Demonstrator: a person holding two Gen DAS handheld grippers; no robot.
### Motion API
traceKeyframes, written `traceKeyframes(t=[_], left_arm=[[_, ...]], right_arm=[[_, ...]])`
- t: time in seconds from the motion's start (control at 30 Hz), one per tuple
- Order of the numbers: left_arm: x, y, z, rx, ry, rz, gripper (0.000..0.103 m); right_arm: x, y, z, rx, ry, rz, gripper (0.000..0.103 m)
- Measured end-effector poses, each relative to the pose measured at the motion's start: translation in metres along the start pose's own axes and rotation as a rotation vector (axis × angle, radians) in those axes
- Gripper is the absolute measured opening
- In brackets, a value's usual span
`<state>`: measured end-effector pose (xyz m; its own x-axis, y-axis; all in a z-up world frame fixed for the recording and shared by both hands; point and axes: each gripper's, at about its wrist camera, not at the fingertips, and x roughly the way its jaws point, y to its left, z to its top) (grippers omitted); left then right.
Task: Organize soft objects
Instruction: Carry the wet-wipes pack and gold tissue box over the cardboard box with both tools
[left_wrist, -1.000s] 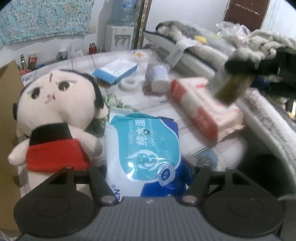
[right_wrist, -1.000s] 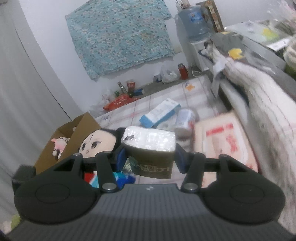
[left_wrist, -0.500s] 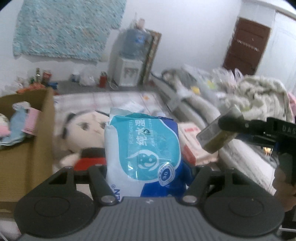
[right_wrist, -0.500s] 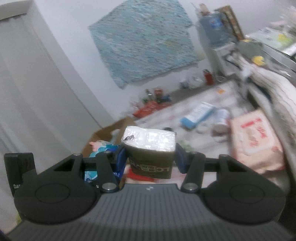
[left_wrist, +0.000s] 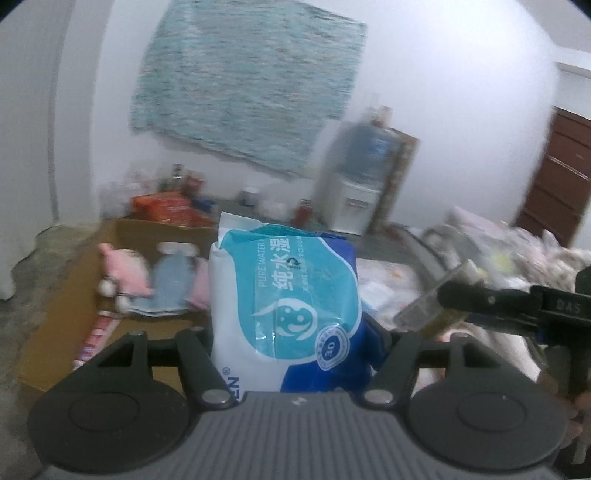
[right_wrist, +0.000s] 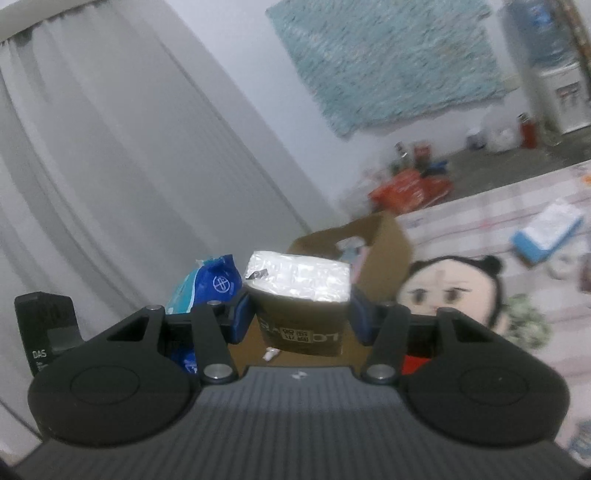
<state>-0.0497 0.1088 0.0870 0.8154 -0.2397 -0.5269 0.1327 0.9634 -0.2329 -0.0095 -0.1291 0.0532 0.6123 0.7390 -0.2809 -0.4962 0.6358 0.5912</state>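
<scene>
left gripper (left_wrist: 295, 332) pinched blue-white wet wipes pack (left_wrist: 286, 314), upright, raised near cardboard box (left_wrist: 74, 295) holding pink plush (left_wrist: 123, 271). right gripper (right_wrist: 299, 317) pinched olive tissue pack (right_wrist: 301, 299), box behind it. black-haired doll (right_wrist: 452, 291) lay on floor to right.

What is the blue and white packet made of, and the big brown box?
The blue and white packet looks like thin glossy plastic film: it shines and crinkles at its sealed top. The brown box looks like plain matte cardboard, with dull tan walls and a folded flap; the blur leaves this a little uncertain.
</scene>
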Motion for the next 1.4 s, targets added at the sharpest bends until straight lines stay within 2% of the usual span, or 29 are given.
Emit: traceKeyframes(t=[0.2, 0.3, 0.47, 0.67, 0.83, 1.0, 1.23, 1.4], left_arm=[[0.018, 0.063, 0.025, -0.051, 0.028, 0.107, 0.068], [0.040, 0.094, 0.036, -0.055, 0.076, 0.137, 0.068], [0.096, 0.141, 0.043, -0.075, 0.217, 0.154, 0.068], [0.160, 0.180, 0.028, -0.100, 0.383, 0.189, 0.068], [0.205, 0.211, 0.014, -0.117, 0.525, 0.181, 0.068], [0.235, 0.226, 0.008, -0.103, 0.602, 0.193, 0.069], [0.246, 0.233, 0.003, -0.084, 0.649, 0.207, 0.079], [0.237, 0.239, 0.012, -0.120, 0.598, 0.200, 0.079]], right_arm=[[0.083, 0.021, 0.026, -0.001, 0.121, 0.051, 0.051], [0.130, 0.027, 0.040, 0.004, 0.193, 0.053, 0.051], [0.197, 0.032, 0.058, -0.010, 0.290, 0.018, 0.051], [0.251, 0.023, 0.058, -0.021, 0.374, -0.014, 0.051], [0.270, 0.016, 0.053, -0.015, 0.410, -0.015, 0.051], [0.286, 0.008, 0.053, -0.017, 0.422, -0.017, 0.052], [0.303, -0.001, 0.053, -0.024, 0.463, -0.052, 0.052], [0.326, 0.003, 0.051, -0.053, 0.524, -0.083, 0.052]])
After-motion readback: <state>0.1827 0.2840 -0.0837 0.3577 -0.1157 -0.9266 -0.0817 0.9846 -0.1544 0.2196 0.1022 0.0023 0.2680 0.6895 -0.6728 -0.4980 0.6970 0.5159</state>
